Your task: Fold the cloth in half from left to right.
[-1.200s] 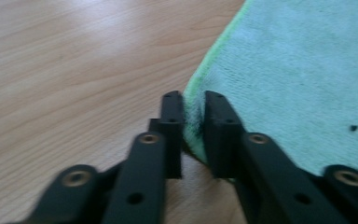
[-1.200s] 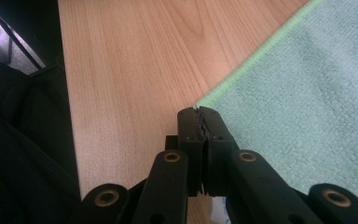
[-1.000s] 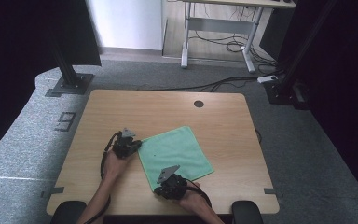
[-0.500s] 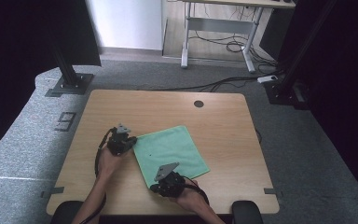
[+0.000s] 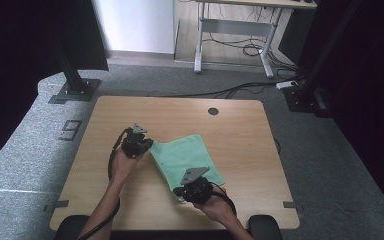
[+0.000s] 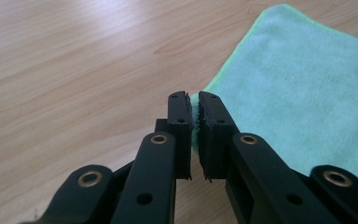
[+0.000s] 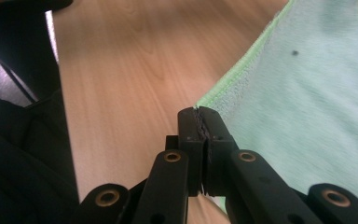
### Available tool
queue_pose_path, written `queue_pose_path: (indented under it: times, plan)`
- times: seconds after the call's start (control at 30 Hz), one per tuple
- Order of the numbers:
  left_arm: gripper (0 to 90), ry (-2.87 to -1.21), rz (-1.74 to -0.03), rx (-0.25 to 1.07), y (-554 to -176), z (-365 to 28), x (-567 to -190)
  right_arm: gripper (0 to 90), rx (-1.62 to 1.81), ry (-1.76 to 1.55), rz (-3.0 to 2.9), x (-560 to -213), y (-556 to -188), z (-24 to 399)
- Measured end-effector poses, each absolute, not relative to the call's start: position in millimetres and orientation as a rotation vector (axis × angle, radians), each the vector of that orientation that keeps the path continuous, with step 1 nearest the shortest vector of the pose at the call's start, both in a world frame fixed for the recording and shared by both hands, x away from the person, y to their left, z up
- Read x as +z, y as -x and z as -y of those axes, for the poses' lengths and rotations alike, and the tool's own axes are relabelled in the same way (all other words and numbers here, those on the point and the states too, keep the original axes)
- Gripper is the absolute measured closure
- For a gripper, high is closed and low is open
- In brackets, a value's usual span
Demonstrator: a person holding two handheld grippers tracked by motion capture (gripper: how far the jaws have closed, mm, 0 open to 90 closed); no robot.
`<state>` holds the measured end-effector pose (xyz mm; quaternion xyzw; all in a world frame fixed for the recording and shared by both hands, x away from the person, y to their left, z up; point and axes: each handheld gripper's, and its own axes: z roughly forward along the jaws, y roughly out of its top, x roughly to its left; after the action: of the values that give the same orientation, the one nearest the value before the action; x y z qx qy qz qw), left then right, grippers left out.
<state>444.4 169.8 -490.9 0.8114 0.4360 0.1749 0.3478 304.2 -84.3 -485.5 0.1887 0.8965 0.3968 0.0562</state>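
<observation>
- The green cloth (image 5: 187, 160) lies at the middle of the wooden bench (image 5: 240, 130) in the high view, tilted, with one corner toward each hand.
- The left tongs (image 6: 193, 105) are pinched tight on the cloth's upper-left corner.
- The right tongs (image 7: 199, 116) are clamped on its lower corner, at the frame's bottom centre in the high view.

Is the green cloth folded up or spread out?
Spread out: the green cloth lies mostly flat in one layer on the table, two corners pinched.
</observation>
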Motion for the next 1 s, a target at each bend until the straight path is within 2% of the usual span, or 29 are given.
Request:
queue_pose_path:
  times: [0.57,1.0]
  plan:
    - [82.4,-2.116,-1.071,0.446,-468,-119,-474,87.6,1.215,-0.717,-2.61,-477,-313,138]
    - [82.0,-2.136,-1.028,0.452,-482,-92,-469,87.6,1.225,-0.798,-2.552,-475,-317,164]
